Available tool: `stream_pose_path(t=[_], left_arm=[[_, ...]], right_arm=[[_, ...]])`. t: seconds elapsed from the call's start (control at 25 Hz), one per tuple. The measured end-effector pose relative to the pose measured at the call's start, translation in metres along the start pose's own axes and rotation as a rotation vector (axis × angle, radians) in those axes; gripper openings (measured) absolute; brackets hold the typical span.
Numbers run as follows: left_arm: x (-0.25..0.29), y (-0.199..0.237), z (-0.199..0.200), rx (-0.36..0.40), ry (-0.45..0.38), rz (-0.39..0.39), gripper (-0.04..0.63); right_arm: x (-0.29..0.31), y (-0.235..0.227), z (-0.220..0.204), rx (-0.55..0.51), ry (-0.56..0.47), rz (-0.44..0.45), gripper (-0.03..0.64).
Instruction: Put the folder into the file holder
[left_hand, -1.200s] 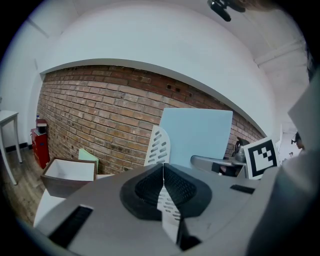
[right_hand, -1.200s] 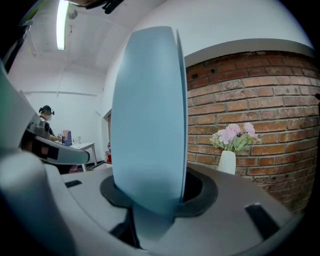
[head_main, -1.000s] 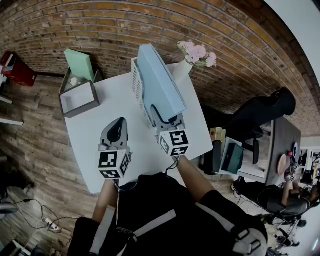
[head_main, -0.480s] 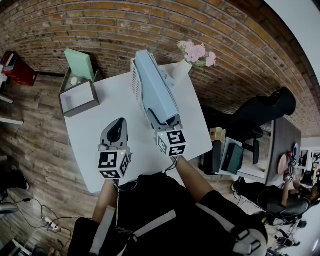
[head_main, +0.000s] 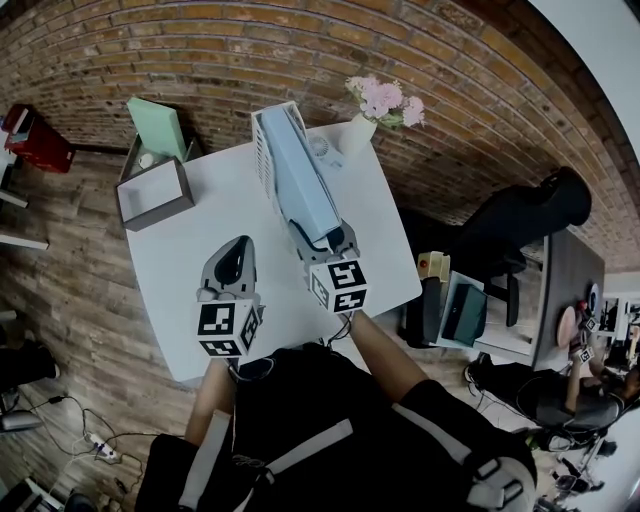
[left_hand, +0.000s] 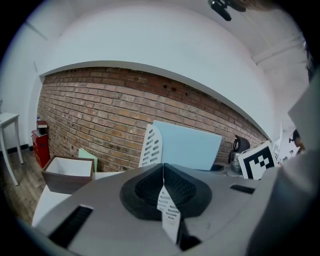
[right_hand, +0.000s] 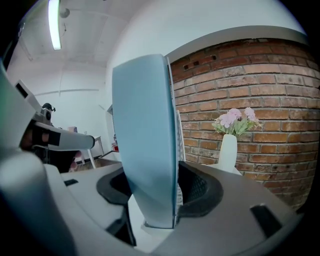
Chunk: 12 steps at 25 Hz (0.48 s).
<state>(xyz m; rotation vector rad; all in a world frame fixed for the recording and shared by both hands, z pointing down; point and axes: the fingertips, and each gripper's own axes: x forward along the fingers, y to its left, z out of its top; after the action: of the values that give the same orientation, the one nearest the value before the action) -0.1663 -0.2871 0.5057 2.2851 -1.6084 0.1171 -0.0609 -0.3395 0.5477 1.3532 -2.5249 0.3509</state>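
A light blue folder (head_main: 295, 170) stands on edge inside the white perforated file holder (head_main: 262, 150) at the back of the white table (head_main: 190, 290). My right gripper (head_main: 322, 238) is at the folder's near end. Its jaws are opening, with the folder (right_hand: 145, 145) still between them and a gap showing beside the left pad. My left gripper (head_main: 236, 258) hangs over the table's front left, shut and holding nothing. In the left gripper view the folder (left_hand: 187, 147) and file holder (left_hand: 151, 146) rise beyond the closed fingertips (left_hand: 164, 195).
A white vase (head_main: 358, 132) with pink flowers stands right of the file holder, close to the folder. Off the table's back left corner sit an open brown box (head_main: 152, 192) and a green sheet (head_main: 160, 125). Behind everything is a brick wall.
The folder has swung from leaning right to standing upright and has settled lower in the file holder. My right gripper followed it slightly left. The left gripper has stayed put.
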Motion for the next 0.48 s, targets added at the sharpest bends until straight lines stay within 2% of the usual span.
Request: stream_pose_path(t=[0.48], left_arm=[[-0.018, -0.033, -0.011, 0.018, 0.001, 0.036, 0.023]], right_arm=[[-0.034, -0.003, -0.012, 0.0, 0.003, 0.052, 0.252]])
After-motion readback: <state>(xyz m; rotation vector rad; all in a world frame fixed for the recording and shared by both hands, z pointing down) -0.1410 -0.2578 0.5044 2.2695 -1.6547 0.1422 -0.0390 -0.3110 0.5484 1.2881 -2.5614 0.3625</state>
